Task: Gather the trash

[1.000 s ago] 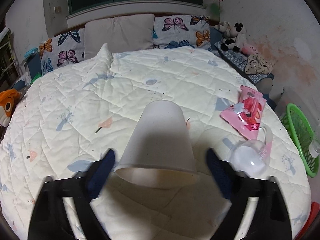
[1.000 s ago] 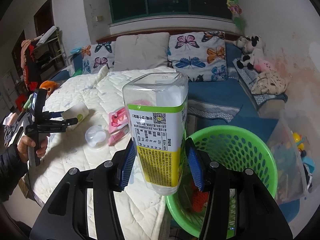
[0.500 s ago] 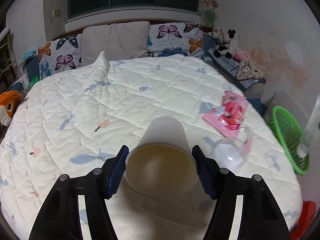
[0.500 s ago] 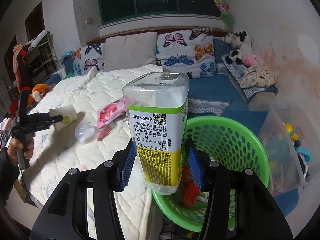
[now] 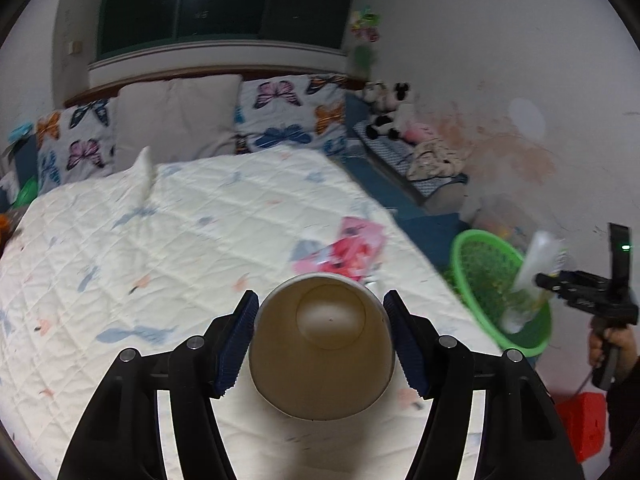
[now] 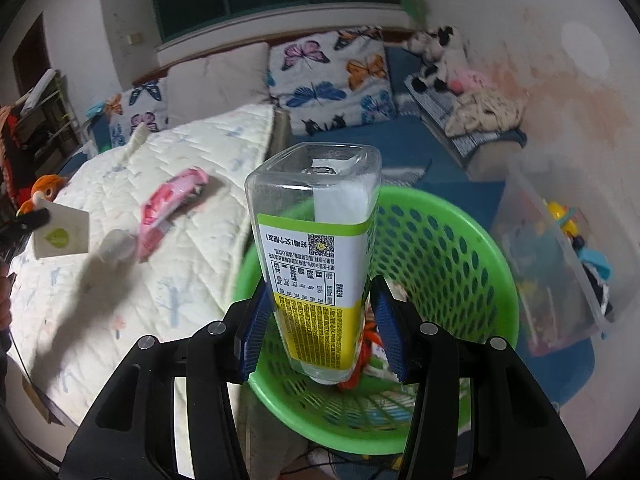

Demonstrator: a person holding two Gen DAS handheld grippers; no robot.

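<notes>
The right claw (image 6: 322, 334) pinches a clear square-sided bottle (image 6: 316, 256) with a yellow-and-green label, blue pads pressed on its two flat sides, and holds it neck-down over the green perforated basket (image 6: 452, 264) that stands on the floor at the corner of the bed (image 6: 172, 280). The left claw (image 5: 320, 340) is clamped on a paper cup (image 5: 322, 346) whose open mouth faces the camera, lifted above the white quilt (image 5: 192, 224). A crumpled pink wrapper (image 6: 170, 204) and a small clear plastic piece (image 6: 116, 246) lie on the quilt, not yet collected. The main risk, as I judge it, lies with the bottle: it sits over the near, bed-side part of the basket, so if the pads part while the hand tilts or drifts, the neck may strike the rim and the bottle bounce out onto the floor or against the bed. Its smooth plastic sides could also slide through the pads early. The cup is thin and grasped across its round wall; too firm a squeeze could buckle it and let it pop free on the way over. With both hands heading for one basket, the two claws could knock each other there.
</notes>
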